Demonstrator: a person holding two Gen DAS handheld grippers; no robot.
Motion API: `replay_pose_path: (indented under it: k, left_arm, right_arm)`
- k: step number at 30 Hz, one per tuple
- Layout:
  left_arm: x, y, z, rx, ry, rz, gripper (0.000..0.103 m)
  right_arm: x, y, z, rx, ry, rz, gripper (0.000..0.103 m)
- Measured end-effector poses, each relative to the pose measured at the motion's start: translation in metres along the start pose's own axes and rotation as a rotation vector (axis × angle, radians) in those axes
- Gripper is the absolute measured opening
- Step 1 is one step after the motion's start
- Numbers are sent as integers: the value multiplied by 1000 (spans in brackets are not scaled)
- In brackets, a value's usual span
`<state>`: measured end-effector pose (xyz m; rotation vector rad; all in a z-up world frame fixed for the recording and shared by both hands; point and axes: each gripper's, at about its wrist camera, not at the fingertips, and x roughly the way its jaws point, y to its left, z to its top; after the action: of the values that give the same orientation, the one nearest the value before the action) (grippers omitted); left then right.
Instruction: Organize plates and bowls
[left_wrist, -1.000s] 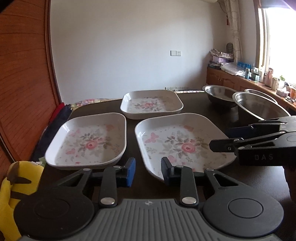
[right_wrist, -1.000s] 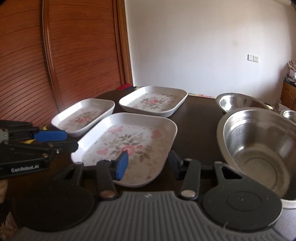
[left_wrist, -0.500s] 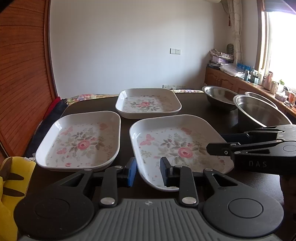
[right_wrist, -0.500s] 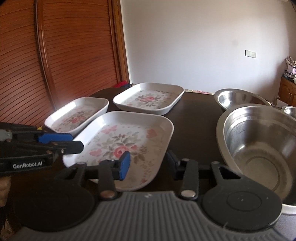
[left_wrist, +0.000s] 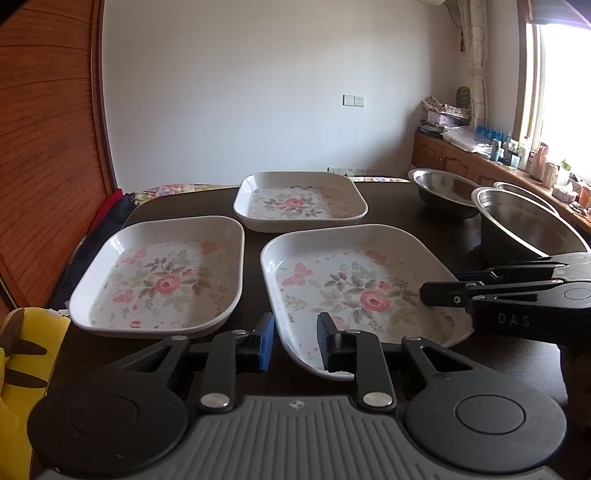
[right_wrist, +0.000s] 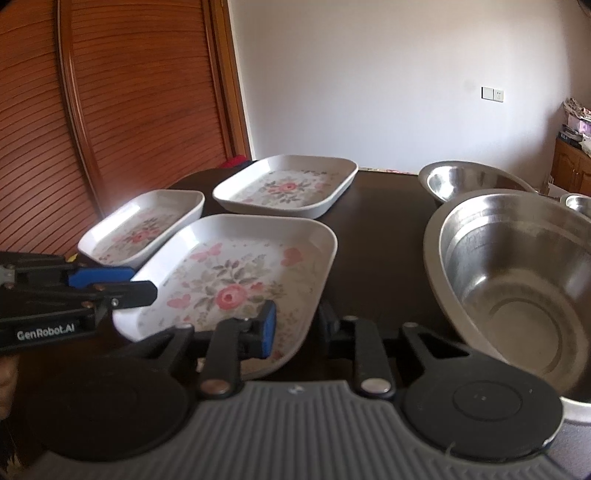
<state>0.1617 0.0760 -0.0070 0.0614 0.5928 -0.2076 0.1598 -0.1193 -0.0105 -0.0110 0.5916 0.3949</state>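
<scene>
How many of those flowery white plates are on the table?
3: the nearest plate sits between both grippers, the left plate lies beside it, and the far plate lies behind them. None looks stacked or hidden.

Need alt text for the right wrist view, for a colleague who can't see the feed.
The right hand-held gripper is closing its jaws over the near edge of a floral plate on a dark table. Two more floral plates sit behind; steel bowls stand on the right. The left hand-held gripper reaches the same plate's left edge.
</scene>
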Motion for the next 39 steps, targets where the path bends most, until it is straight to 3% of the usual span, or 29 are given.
replay_pose_path:
  k: [7,22,28,39]
  left_arm:
    - [-12,4,-5,-31,-15,-22,54]
    - [-70,-14,-32,-72,-127,-52,54]
    - [-84,-22,-53,-87,-138,-60,54]
    - [-86,-22,-62,-87,-130,-40,54]
  right_arm:
    - [-7,-1,-2,11,-32,-8,16]
    - [-49,3,-16,-5,-117,9,16]
    - [-63,3,-35,13,-131,31,16]
    - [-74,10,-57,-2,-147,39,16]
